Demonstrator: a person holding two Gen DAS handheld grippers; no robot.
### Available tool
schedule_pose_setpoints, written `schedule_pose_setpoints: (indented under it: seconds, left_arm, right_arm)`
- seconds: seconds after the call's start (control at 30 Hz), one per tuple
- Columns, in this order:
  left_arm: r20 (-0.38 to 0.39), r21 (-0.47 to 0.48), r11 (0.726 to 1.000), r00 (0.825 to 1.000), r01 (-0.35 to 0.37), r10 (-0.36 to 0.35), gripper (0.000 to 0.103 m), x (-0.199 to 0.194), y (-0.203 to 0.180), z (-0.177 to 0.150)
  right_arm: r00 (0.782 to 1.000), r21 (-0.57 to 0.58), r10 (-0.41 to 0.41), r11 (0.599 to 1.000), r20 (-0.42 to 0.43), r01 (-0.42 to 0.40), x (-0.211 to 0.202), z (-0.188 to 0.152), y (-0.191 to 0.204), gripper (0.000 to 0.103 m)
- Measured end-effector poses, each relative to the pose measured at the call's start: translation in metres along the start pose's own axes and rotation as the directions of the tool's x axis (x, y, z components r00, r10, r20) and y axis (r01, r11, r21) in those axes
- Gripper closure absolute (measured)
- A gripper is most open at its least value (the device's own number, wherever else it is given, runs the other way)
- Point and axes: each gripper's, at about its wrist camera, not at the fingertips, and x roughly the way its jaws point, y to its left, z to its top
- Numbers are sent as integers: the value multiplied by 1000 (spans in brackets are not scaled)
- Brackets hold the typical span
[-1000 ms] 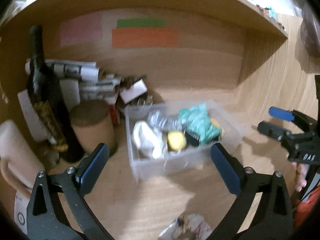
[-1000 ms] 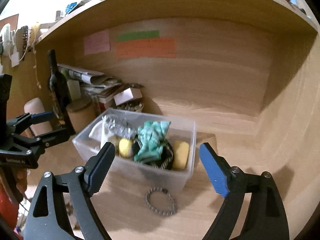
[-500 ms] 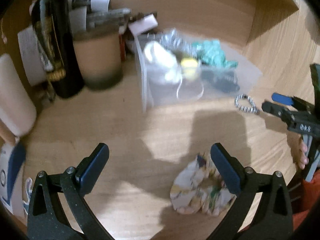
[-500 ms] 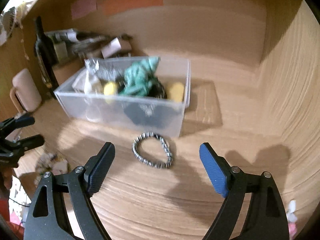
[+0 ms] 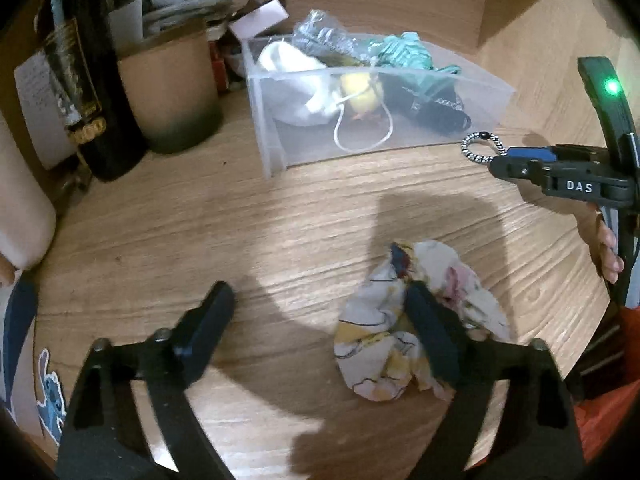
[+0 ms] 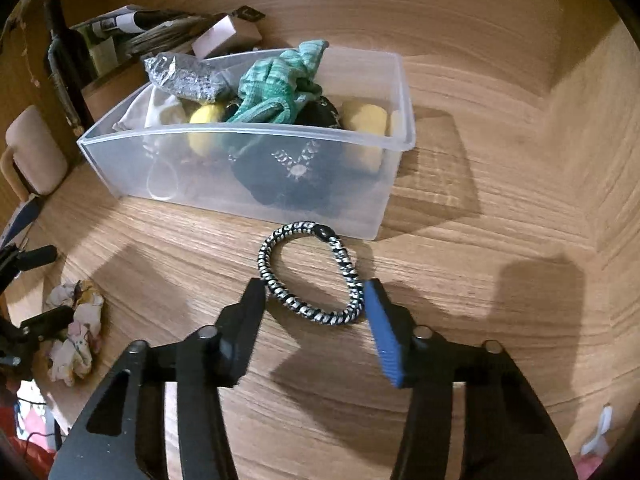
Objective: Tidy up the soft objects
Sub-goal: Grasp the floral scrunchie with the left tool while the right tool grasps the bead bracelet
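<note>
A floral fabric scrunchie (image 5: 424, 320) lies crumpled on the wooden desk. My left gripper (image 5: 316, 300) is low over it with its jaws closing. The right finger (image 5: 432, 332) lies across the scrunchie's middle and the other stands clear on bare wood. A black-and-white braided band (image 6: 308, 272) lies in front of the clear plastic box (image 6: 240, 134), which holds teal, white, yellow and black soft things. My right gripper (image 6: 314, 296) is also closing, with its tips at either side of the band's near end. The band keeps its oval shape.
A dark bottle (image 5: 80, 80), a brown cylinder (image 5: 172, 88) and a pile of papers (image 5: 172, 4) crowd the back left. A pink mug (image 6: 36, 152) stands at the left edge. The shelf's side wall (image 6: 580, 120) rises to the right.
Both grippers have come down and tilted toward the desk, and both pairs of jaws have narrowed. The left now reaches the scrunchie and the right brackets the band.
</note>
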Motion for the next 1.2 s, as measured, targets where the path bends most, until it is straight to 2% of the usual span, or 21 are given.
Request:
schedule_pose_setpoints:
  seconds: [0.03,0.1,0.13,0.2,0.23,0.27,0.3,0.4,0.63,0.93,1.07,1.13,1.17,1.2]
  left_arm:
    - [7,7,1000,1000,4,-4,29,-1,-1,1]
    - [16,9,1000,1000,7,-8,44,-1,-2,5]
    - [20,10,1000,1000,6,-6,48,-1,-2,7]
    - [23,11,1000,1000,13,-13,67,-1,-1,10]
    - [23,12,1000,1000,17,-17,72,1,-1,12]
    - [22,12,1000,1000,20,-20,78,1,-1,13]
    - [22,10,1000,999,26,-26,84,1,-1,13]
    - [30,16,1000,999,27,-27,94,1,-2,16]
    - [111,4,999,993,34,-34,96,-17,0,36]
    - [217,-15,999,976,39,-35,97,-41,9,68]
    - [259,-21,999,966,30,-24,97,-52,12,76]
    - [274,-28,999,961,31,-22,97,-56,14,80]
    - [284,-31,999,959,32,-22,97,-58,15,82]
    - [290,-33,999,957,31,-20,97,-59,16,84]
  right_arm:
    - [1000,-6,-3,1000,1,3,0,0,1,60]
    - [1000,-17,-20,1000,6,20,1,0,2,69]
    - [1000,-21,-22,1000,4,22,2,2,2,72]
    - [1000,-19,-10,1000,6,10,1,2,1,84]
    - [1000,-16,-9,1000,7,9,1,2,1,87]
    - [1000,-18,-6,1000,5,6,2,4,1,94]
    - [1000,-17,-6,1000,6,6,2,4,0,94]
    - [1000,-18,-3,1000,28,4,-2,4,1,95]
    - [995,-22,10,1000,95,-8,-27,1,6,95]
    - [980,-30,27,999,197,-22,-66,2,4,96]
    - [982,-42,35,999,185,-28,-65,7,6,96]
    - [987,-28,54,998,151,-51,-60,5,4,93]
    - [989,-26,63,998,136,-60,-57,4,3,85]
    - [990,-23,66,998,122,-64,-53,2,3,73]
